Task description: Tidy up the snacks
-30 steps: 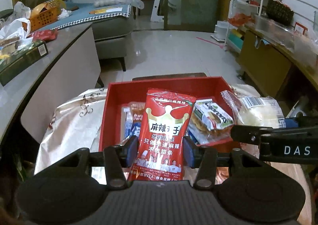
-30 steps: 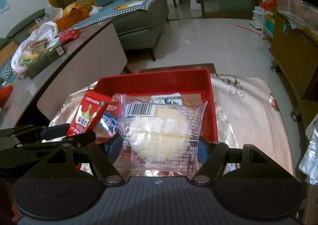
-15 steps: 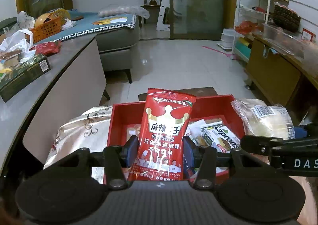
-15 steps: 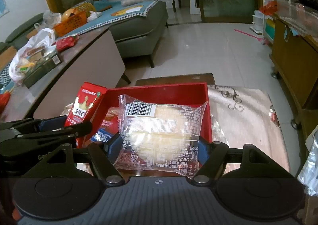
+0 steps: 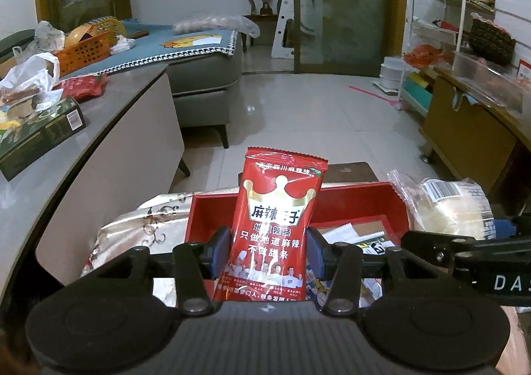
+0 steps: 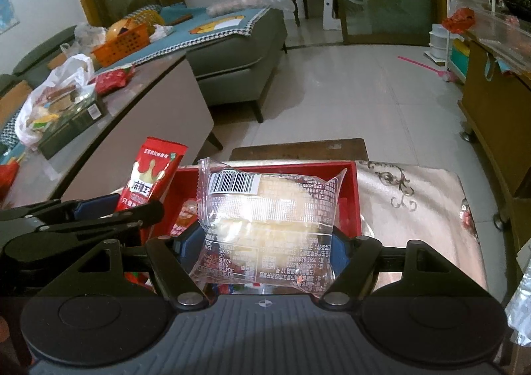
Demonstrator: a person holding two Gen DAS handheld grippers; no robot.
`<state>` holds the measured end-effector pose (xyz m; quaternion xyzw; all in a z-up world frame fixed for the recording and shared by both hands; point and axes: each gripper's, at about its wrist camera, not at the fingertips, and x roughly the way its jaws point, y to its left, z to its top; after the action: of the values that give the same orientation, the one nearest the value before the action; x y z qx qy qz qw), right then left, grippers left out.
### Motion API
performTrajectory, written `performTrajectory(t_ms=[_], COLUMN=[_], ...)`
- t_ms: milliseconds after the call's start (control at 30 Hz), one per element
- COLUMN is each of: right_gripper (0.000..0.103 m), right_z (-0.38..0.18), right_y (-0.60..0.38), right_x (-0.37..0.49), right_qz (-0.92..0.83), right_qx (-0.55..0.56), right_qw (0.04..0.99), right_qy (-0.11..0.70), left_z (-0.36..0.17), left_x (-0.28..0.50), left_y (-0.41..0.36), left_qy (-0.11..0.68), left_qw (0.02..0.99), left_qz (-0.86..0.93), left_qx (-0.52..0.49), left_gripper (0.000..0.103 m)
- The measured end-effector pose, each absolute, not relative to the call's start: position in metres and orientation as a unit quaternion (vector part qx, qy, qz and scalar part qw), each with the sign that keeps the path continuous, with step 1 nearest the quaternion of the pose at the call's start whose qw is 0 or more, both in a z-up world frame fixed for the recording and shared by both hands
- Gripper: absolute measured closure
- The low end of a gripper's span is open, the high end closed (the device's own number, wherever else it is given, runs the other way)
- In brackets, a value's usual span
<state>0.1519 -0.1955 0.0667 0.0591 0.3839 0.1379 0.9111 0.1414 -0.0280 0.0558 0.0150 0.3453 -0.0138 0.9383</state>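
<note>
With our left tongs [image 5: 268, 250] we are gripping a red spicy-strip packet [image 5: 277, 225], its 2 blue pads pressing on the packet's sides while it is standing upright with its crimped top edge uppermost. In the right wrist view the same packet [image 6: 151, 176] is showing at the left, above the black linkage of the left tongs [image 6: 99, 209]. With our right tongs [image 6: 262, 249] we are clamping a clear-wrapped pale cake [image 6: 265, 219], barcode label at its upper left, the pads closed on its 2 sides. From the left wrist view that cake [image 5: 444, 209] is hanging at the right, just above the black arm of the right tongs [image 5: 464, 247].

Both packets are being held above a red tray [image 6: 351, 196], which is lying directly beyond and below them. Inside the tray [image 5: 358, 202] more snack packets [image 5: 358, 235] are lying loose, partly hidden behind the tongs. The tray is sitting on a silvery patterned cloth [image 6: 415, 209] covering the worktop.

To the left, a grey worktop [image 5: 109, 116] is carrying a dark green box [image 5: 39, 133], a white plastic bag [image 5: 30, 76] and a red pouch [image 5: 83, 86]. Beyond it a grey sofa [image 5: 205, 76] with a blue cover is holding an orange basket [image 5: 83, 51]. A wooden cabinet [image 5: 471, 139] is standing at the right.
</note>
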Motion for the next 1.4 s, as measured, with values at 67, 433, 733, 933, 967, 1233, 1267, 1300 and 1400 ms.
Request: performTrajectory(t_ms=[67,433,733,933,967,1233,1267,1300,1400], right_gripper=[0.024,0.024,0.024,0.024,0.024,0.024,0.024,0.024,0.024], right_z=[0.066,0.061,0.057,0.054,0.053,0.042,0.041,0.039,0.036], right_y=[-0.195,-0.196,-0.199,-0.2,-0.199,-0.2,-0.2,-0.2,-0.199], right_x=[0.155,0.172,0.179,0.186,0.187,0.198,0.199,0.2,0.203], right_qz=[0.137,0.134,0.13,0.129,0.128,0.122,0.122,0.122,0.121], right_qx=[0.061,0.065,0.069,0.069,0.069,0.069,0.068,0.068,0.066], right_qw=[0.911,0.909,0.906,0.904,0.904,0.901,0.9,0.899,0.898], right_qy=[0.384,0.39,0.397,0.401,0.402,0.411,0.413,0.415,0.419], left_z=[0.055,0.05,0.042,0.039,0.039,0.03,0.028,0.027,0.024], left_x=[0.145,0.161,0.169,0.173,0.174,0.183,0.184,0.185,0.188], left_y=[-0.028,-0.032,-0.035,-0.037,-0.037,-0.039,-0.039,-0.039,-0.039], left_qy=[0.345,0.346,0.352,0.355,0.356,0.366,0.368,0.37,0.375], left_qw=[0.938,0.938,0.935,0.934,0.934,0.93,0.929,0.928,0.926], left_qz=[-0.013,-0.006,-0.003,-0.001,-0.001,0.003,0.003,0.003,0.004], left_qx=[0.016,0.024,0.029,0.031,0.032,0.032,0.033,0.033,0.033], left_gripper=[0.061,0.061,0.061,0.061,0.061,0.061,0.061,0.061,0.061])
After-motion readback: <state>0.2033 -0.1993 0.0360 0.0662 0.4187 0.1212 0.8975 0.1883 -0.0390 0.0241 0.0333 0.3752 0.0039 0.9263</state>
